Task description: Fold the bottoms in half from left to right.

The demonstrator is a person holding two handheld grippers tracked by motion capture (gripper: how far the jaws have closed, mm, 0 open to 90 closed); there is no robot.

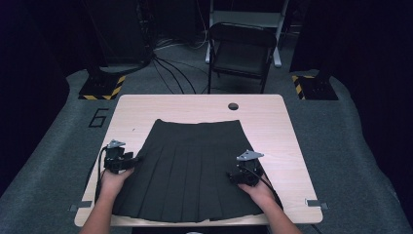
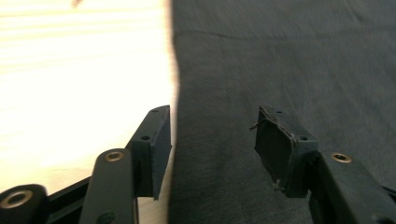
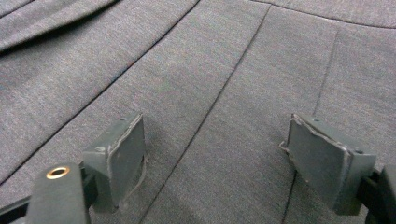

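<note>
A dark grey pleated fabric skirt [image 1: 187,168] lies spread flat on the pale wooden desk [image 1: 287,146], waistband toward the far side and hem along the near edge – laid out, by the look of it, so it can be folded or smoothed. The left gripper [image 1: 127,162] sits at the skirt's left side edge; in the left gripper view its fingers [image 2: 156,144] stand partly open and straddle that edge, one over bare wood and the other over cloth, with nothing pinched yet (a likely set-up for taking the edge). The right gripper [image 1: 243,176] rests over the pleats near the skirt's right side, its fingers [image 3: 123,156] wide apart above the fabric and holding nothing. There is bare desk to the left and right of the skirt and beyond the waistband – room to draw a side across – while the hem lies close to the near edge, leaving little slack there.
</note>
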